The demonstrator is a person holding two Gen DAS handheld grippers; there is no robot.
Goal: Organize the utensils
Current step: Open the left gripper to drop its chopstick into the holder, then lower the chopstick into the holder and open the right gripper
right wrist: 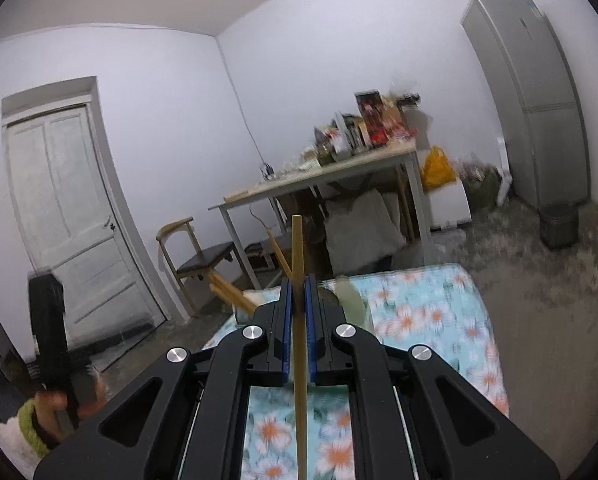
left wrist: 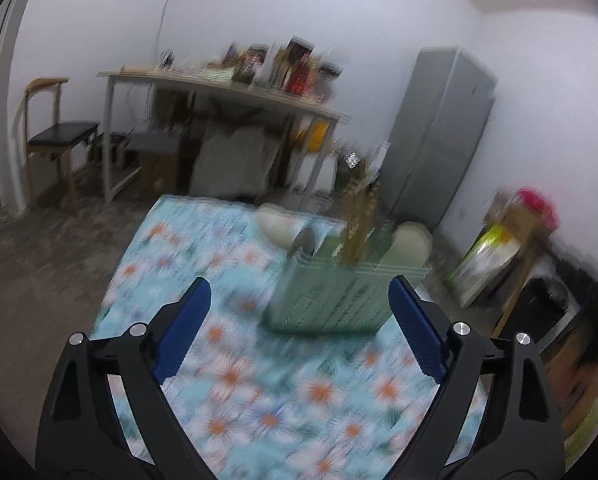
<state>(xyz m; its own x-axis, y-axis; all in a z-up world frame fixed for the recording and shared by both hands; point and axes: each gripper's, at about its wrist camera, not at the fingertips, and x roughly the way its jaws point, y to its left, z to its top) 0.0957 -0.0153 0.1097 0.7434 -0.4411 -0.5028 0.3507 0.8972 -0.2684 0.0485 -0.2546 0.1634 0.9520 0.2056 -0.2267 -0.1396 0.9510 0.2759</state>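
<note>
A green utensil holder [left wrist: 331,300] stands on the floral tablecloth [left wrist: 227,360], with wooden chopsticks [left wrist: 359,220], a metal spoon [left wrist: 303,240] and pale utensils in it. My left gripper [left wrist: 299,316] is open and empty, just in front of the holder. My right gripper [right wrist: 298,296] is shut on a wooden chopstick [right wrist: 298,248] that stands upright between the pads. More chopsticks [right wrist: 235,296] stick out behind its left finger, over the tablecloth [right wrist: 427,312].
A long cluttered table [left wrist: 227,88] and a wooden chair [left wrist: 55,132] stand at the far wall. A grey fridge [left wrist: 443,132] is in the right corner. Boxes and bags [left wrist: 495,252] sit right of the table. A white door [right wrist: 71,216] is on the left.
</note>
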